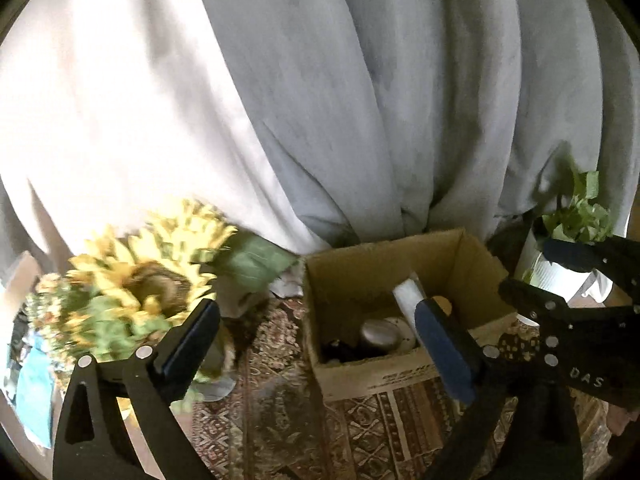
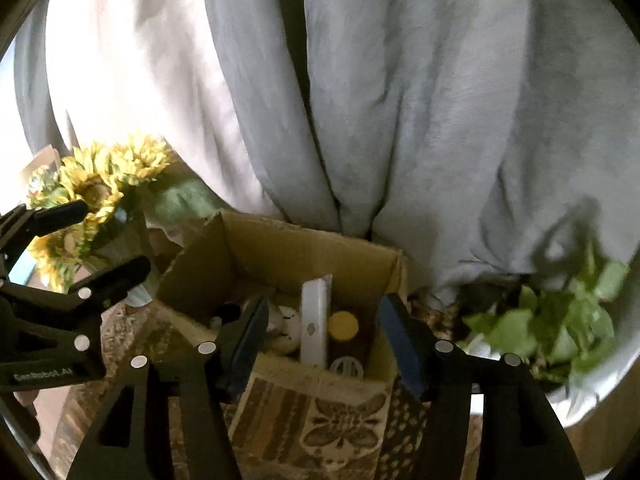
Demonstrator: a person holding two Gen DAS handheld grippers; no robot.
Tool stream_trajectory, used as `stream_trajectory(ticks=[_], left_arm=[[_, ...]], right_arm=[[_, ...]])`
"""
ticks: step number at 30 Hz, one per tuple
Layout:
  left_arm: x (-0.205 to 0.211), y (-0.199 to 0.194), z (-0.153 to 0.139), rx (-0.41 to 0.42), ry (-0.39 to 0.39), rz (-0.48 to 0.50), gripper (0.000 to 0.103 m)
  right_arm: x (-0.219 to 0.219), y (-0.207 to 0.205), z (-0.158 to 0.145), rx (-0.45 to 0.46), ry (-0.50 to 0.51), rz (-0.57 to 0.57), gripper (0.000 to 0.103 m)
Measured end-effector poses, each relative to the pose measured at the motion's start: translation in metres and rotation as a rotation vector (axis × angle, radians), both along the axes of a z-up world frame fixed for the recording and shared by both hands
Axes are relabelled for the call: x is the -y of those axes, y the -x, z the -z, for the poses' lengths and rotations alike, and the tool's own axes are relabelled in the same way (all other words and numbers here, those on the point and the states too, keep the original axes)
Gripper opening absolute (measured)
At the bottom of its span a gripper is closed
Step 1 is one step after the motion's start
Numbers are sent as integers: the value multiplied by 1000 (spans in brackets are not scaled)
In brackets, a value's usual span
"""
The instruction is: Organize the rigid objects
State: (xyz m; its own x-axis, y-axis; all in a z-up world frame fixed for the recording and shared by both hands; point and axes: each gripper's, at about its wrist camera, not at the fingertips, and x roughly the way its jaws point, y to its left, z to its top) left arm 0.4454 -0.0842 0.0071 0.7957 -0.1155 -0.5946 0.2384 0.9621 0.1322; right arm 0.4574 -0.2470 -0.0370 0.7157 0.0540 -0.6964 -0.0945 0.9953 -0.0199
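Two tongs hang empty, jaws apart: left tongs [image 1: 316,340], right tongs [image 2: 324,340], both just above an open cardboard box [image 2: 280,248] on the patterned worktop [image 2: 312,420]. Inside stand several packed items; a white slim bar [image 2: 314,320] rests upright, long axis running six to twelve o'clock. Sorting looks mostly done. Sunflowers [image 1: 152,264] at nine o'clock, a leafy pot [image 2: 560,320] at three.

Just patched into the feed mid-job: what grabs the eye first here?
The open cardboard box in the middle, on the patterned cloth, holding a white stick-like item and a yellow-capped container. Yellow sunflowers stand left of it, a leafy green plant right, grey curtains behind. Both grippers, left and right, are open and empty.
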Motion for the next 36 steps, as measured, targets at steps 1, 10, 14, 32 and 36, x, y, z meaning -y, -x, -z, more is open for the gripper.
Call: stream_trajectory(ticks=[1,10,14,32,36], left_arm=[[-3,9,-3,17,1,3,102],[-22,77,-20,122,-3,-14,103],[-28,119,-28,148,20,-29,103],[-35,319,-38,215,63,-104,103],[-39,351,-43,223,65,-103,103]], right_arm=[[1,6,-2,8,-1,11,64],[-2,88,-27,122,-43,191,81],[-5,128,-35,174,-48,229,88],[-17,323,-65,285,-56,235,90],[-20,357,-69,292,-67,223,90]])
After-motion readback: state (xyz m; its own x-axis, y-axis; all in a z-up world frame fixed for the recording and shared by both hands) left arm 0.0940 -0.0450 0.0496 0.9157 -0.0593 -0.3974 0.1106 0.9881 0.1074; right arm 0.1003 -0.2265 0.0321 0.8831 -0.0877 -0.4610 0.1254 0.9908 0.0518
